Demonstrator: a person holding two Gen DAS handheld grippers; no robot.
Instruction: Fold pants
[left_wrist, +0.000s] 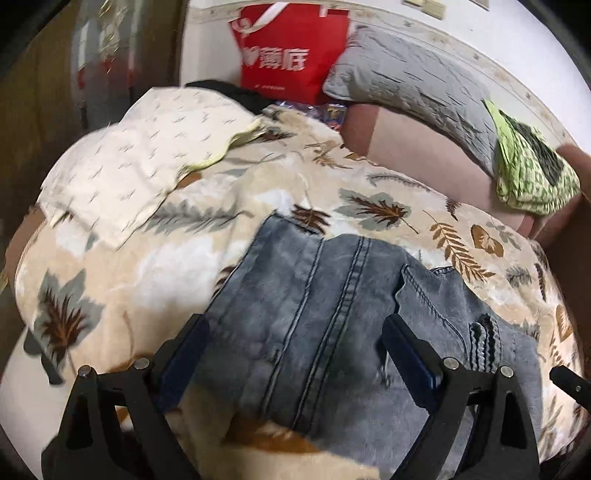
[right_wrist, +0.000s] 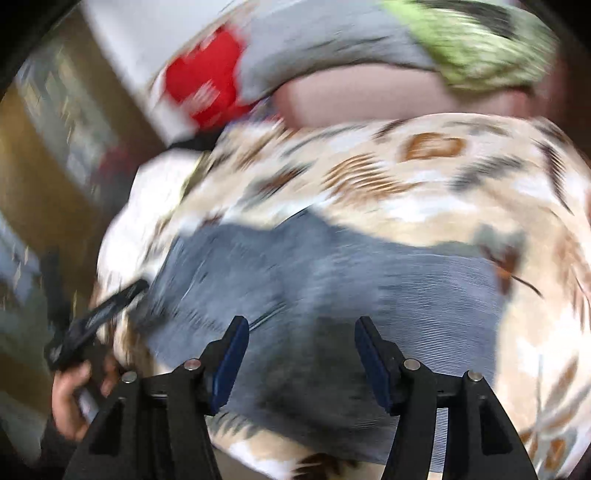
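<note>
A bed carries everything here, covered by a cream blanket (left_wrist: 258, 192) printed with brown and grey leaves. The pants (left_wrist: 332, 295), faded blue-grey jeans, lie folded on that blanket at the near middle, seams and a belt loop showing in the left wrist view. A pale sheet with small dashes (left_wrist: 122, 166) is spread over the blanket's far left. Toward the head of the bed a grey pillow (left_wrist: 417, 81) leans by the white wall, with a red shopping bag (left_wrist: 291, 55) beside it and a green patterned cloth (left_wrist: 528, 173) draped over the pillow's right end. Wooden furniture stands at the left edge of the room.

The left gripper (left_wrist: 291, 332) hangs over the jeans with its fingers (left_wrist: 184, 347) spread wide and nothing clamped between them. The right gripper (right_wrist: 299, 332) also sits above the denim, fingers (right_wrist: 232, 354) released and apart, no cloth pinched.

The right wrist view is heavily smeared, so the blanket's print and the jeans' edges are hard to read. At its lower left a hand (right_wrist: 74, 391) grips the other tool's handle, cut off by the frame. The near end of the jeans is hidden behind the gripper bodies.
</note>
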